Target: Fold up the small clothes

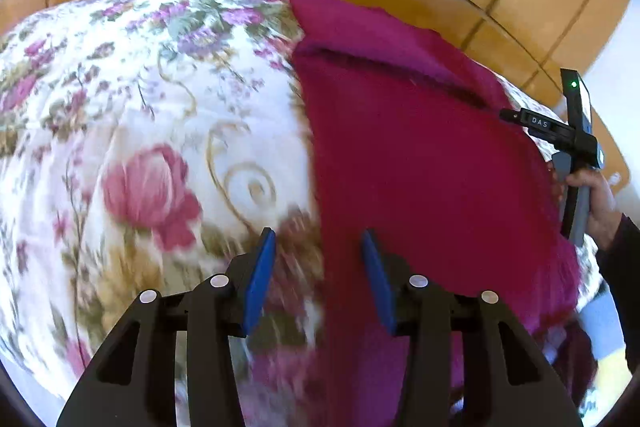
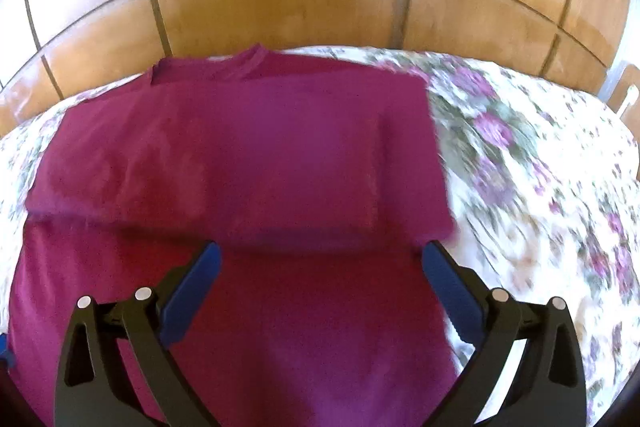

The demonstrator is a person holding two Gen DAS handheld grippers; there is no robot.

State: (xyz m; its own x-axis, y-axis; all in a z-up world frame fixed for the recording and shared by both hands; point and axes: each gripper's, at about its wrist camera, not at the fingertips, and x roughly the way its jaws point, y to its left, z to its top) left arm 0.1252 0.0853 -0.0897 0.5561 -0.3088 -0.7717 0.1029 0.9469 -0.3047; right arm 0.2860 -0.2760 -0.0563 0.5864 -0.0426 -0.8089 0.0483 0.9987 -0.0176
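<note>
A magenta shirt (image 2: 248,163) lies spread on a floral bedspread (image 2: 540,187), collar (image 2: 256,53) at the far side and a layer of it folded across the upper part. My right gripper (image 2: 320,247) hovers over the shirt's middle, open wide, with nothing between its blue pads. In the left wrist view the shirt (image 1: 420,167) fills the right half. My left gripper (image 1: 317,233) stands open above the shirt's left edge, holding nothing. The right gripper's body (image 1: 576,147) shows at the far right of that view, gripped by a hand (image 1: 596,199).
A panelled wooden wall (image 2: 280,7) runs just behind the bed's far edge. The bedspread (image 1: 140,127) stretches bare to the left of the shirt. A dark sleeve (image 1: 624,267) and something pale blue (image 1: 600,319) sit at the right rim.
</note>
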